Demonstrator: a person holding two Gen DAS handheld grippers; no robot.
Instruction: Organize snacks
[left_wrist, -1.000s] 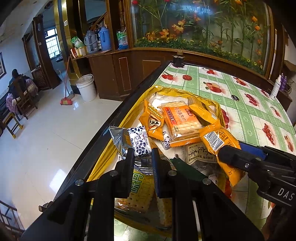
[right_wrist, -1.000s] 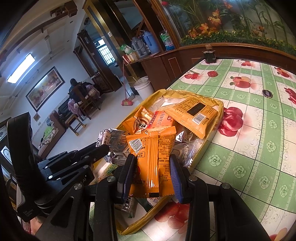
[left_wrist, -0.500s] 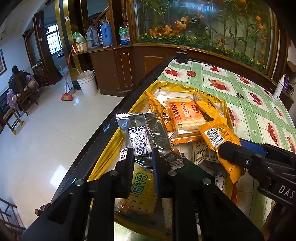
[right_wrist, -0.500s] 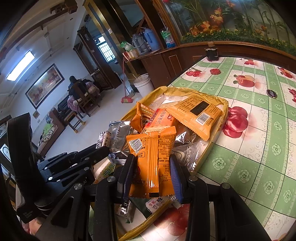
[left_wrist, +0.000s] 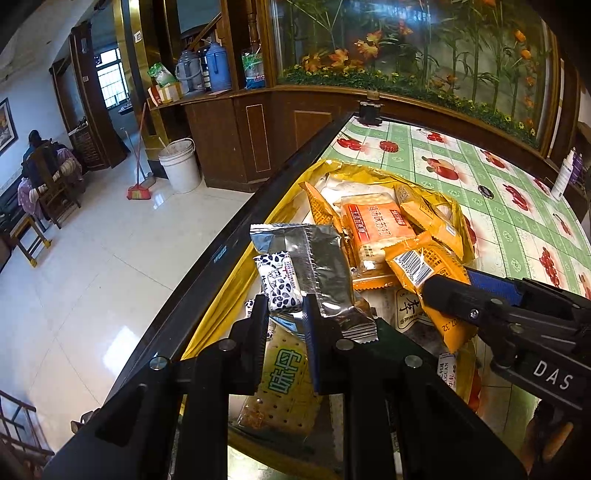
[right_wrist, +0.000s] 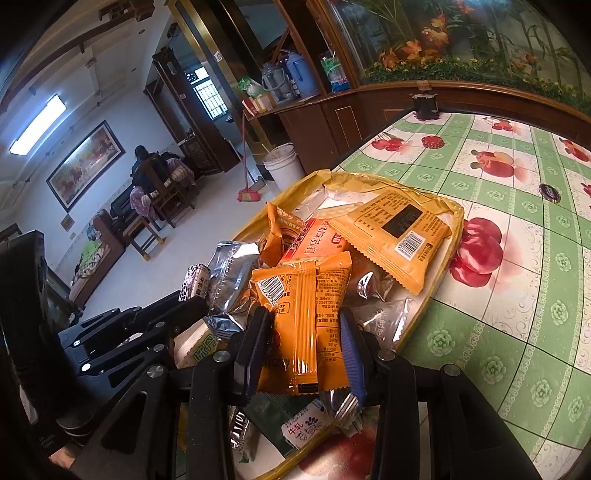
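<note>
- Green, fruit-printed cloth covered the surface (right_wrist: 491, 332), with a wooden cabinet and a flower mural behind.
- A yellow bag (left_wrist: 373, 173) lay spread near the surface's edge, heaped with snacks.
- The left gripper (left_wrist: 286, 314) was clenched on a small black-and-white candy (left_wrist: 279, 282) together with a silver packet (left_wrist: 325, 273), both lifted above the heap.
- The right gripper (right_wrist: 304, 339) had an orange packet (right_wrist: 303, 295), barcode up, between its pads; its jaws were easing apart yet appeared to touch the packet's sides.
- A cracker pack (left_wrist: 376, 225) and a large orange pouch (right_wrist: 395, 232) rested farther back in the bag.
- A green-lettered cracker pack (left_wrist: 284, 384) lay under the left gripper.
</note>
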